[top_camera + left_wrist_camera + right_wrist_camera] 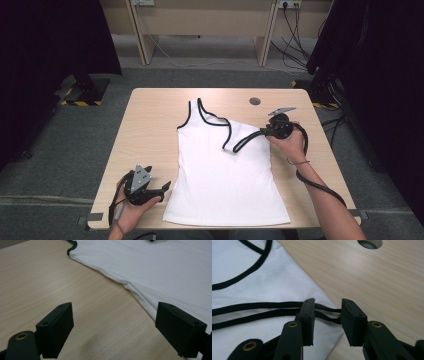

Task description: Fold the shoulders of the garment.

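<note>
A white tank top (225,175) with black trim lies flat on the wooden table (150,125), hem toward me. Its right strap (245,141) is folded down across the chest. My right gripper (264,131) is at the end of that strap. In the right gripper view the doubled black strap (262,308) runs into the gap of the right gripper (327,305), whose jaws stand a little apart, open and not pinching it. My left gripper (165,187) hovers open by the top's lower left hem. In the left gripper view the left gripper (115,312) frames bare wood, with the white cloth (162,270) just beyond.
A round cable hole (255,101) sits in the table behind the right gripper and appears as a cable hole (369,243) at the top of the right gripper view. Bare wood lies left of the top. Cables trail on the floor beyond the table's far edge.
</note>
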Motion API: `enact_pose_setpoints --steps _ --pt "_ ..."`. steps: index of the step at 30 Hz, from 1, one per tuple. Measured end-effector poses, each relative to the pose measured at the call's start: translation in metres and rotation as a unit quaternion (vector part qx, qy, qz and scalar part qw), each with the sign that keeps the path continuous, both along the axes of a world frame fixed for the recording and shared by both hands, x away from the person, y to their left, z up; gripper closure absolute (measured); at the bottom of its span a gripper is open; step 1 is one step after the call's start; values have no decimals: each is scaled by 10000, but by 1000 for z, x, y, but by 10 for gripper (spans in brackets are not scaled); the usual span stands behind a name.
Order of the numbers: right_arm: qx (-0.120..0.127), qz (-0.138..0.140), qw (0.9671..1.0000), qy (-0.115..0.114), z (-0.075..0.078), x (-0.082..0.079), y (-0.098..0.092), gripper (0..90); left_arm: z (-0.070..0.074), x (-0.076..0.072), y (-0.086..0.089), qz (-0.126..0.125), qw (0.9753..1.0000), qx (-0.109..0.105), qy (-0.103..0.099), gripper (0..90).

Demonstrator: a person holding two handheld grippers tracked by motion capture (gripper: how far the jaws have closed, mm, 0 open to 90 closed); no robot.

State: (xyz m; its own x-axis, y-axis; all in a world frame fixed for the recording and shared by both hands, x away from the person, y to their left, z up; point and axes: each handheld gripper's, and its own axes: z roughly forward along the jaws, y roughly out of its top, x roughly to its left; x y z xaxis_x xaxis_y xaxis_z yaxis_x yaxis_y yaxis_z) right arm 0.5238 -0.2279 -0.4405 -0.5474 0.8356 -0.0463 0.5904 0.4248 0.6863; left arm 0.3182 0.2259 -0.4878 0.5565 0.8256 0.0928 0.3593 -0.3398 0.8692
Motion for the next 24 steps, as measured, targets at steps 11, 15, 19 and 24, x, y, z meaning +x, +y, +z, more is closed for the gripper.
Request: enact_pose_setpoints --steps 11,15,19,24 --pt "126 272 9995 -30 -2 -33 -8 554 0 1 4 54 9999 -83 -43 140" --pt "147 257 9996 -41 -2 -40 -14 536 0 1 4 70 9999 -99 -51 140" --pt "179 233 9995 -109 0 -47 -22 523 0 1 4 78 9999 -106 -50 140" --pt "297 164 9992 -222 5 -58 -35 515 0 1 5 96 9999 -121 -52 140"
